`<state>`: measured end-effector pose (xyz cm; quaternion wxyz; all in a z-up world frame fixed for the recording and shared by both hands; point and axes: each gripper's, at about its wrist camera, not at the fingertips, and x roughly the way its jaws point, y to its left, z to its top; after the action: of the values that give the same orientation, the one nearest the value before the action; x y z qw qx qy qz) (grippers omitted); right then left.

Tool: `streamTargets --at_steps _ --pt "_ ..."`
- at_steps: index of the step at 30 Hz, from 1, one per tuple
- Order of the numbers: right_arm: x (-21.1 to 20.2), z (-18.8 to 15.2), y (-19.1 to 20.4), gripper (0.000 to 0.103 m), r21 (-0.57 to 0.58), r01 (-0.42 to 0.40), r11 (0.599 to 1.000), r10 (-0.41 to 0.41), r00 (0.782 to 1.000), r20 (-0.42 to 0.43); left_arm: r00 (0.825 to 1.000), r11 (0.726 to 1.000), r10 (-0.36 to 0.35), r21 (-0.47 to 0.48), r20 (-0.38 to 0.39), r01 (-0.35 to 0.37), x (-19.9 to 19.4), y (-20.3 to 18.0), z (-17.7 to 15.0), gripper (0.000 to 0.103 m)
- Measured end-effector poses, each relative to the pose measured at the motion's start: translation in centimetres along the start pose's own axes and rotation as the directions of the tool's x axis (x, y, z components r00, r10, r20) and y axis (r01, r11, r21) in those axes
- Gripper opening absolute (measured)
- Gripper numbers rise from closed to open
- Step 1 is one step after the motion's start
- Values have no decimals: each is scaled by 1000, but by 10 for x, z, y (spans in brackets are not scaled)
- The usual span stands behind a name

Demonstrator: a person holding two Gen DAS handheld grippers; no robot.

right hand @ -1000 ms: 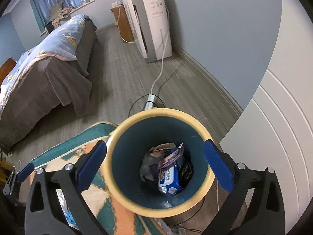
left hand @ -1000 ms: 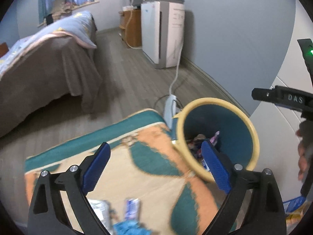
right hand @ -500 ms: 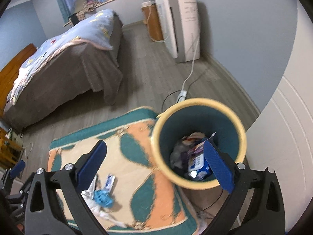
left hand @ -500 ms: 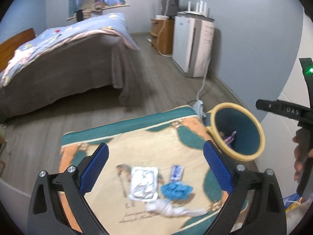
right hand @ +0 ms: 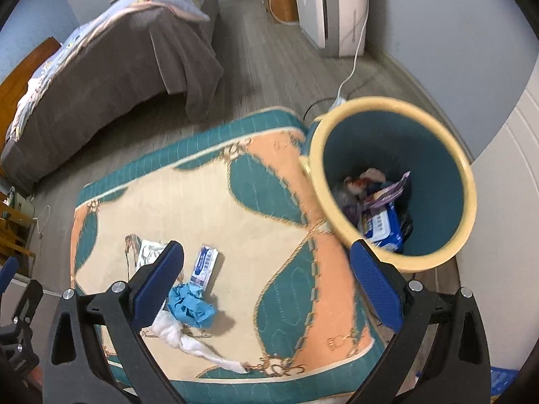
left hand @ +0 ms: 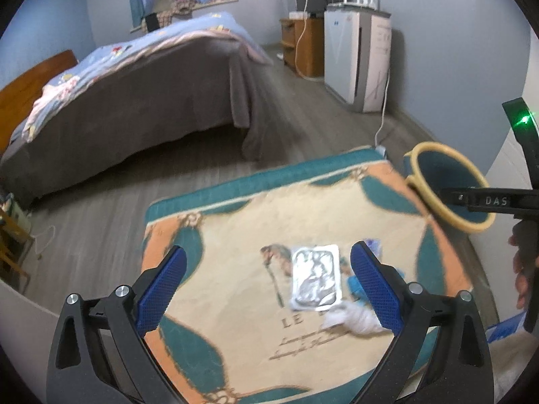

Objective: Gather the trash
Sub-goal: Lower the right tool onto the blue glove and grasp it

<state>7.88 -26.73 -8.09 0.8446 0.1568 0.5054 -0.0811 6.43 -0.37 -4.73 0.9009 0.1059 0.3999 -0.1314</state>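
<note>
1. Both sets of jaws stand wide apart and hold nothing: your left gripper (left hand: 267, 279) hovers over the rug (left hand: 235, 235), your right gripper (right hand: 266, 276) between the litter and the bin (right hand: 468, 181)
2. Furthest left lies the silver foil wrapper (left hand: 316, 281), flat, light and probably slippery; pinch a raised edge
3. Near it, the white tissue (right hand: 188, 340) is twisted and soft; grip its thick knot
4. Just beside, the crumpled blue glove (right hand: 192, 306) looks limp; squeeze its bulk
5. Slightly farther, the small blue-and-white packet (right hand: 204, 266) lies flat; take a long edge
6. Far right, the bin already holds wrappers
</note>
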Motion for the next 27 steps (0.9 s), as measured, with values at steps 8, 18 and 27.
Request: streamTargets --at_steps 8,18,27 --pt "50 -20 28 97 -119 35 992 -47 994 -99 998 999 23 -37 -52 -24 25 25 0 97" --pt "82 -51 68 97 -262 -34 964 -18 981 -191 997 994 -3 -109 -79 -6 39 43 6 97" --pt "80 -64 92 24 -371 -125 920 11 956 -294 994 988 -16 -156 -105 0 43 50 3 97"
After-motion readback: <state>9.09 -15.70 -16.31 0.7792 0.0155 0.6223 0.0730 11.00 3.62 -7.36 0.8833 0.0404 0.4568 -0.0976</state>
